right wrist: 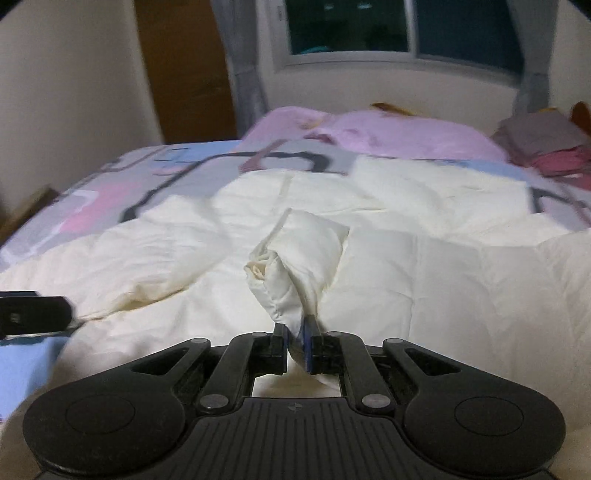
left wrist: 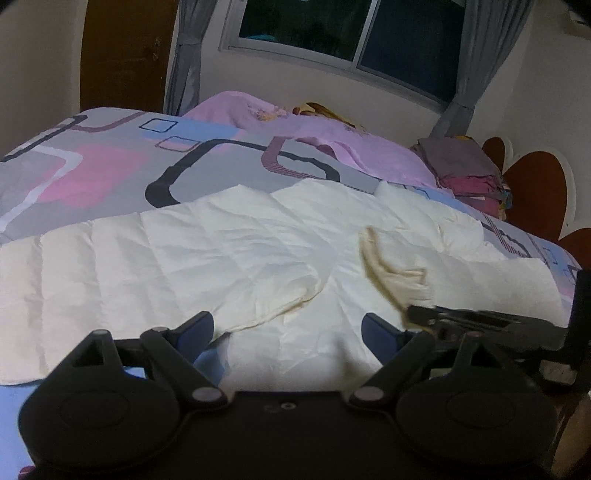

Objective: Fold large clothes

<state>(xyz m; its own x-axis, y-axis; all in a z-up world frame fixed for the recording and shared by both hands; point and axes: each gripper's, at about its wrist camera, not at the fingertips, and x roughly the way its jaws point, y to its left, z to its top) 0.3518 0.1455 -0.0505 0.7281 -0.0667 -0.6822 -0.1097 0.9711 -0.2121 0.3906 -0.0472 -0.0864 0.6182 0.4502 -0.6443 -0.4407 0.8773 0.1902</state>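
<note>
**Thin pinch, empty left side**

Your right gripper [right wrist: 295, 341] is clamped on a bunched fold of the cream garment [left wrist: 207, 251], which lies spread across the near half of the patterned bedspread [left wrist: 110, 162]. Your left gripper [left wrist: 288, 332] stands apart, empty, above the near edge. Pull hard and the small pinch may slip, or the cloth may drag unevenly.

**Two wrist cams, both low over the bed, facing the window**

Left wrist cam: sits just above the near edge of the bed [left wrist: 110, 162], angled down and forward toward the window [left wrist: 351, 33] on the far wall. Right wrist cam: same heading, close above the cream garment [right wrist: 424, 280]. Shared: garment, bed cover, pink bedding [left wrist: 332, 136] below the window, curtains, brown door left of the window. Each cam catches the other rig at frame edge.
</note>
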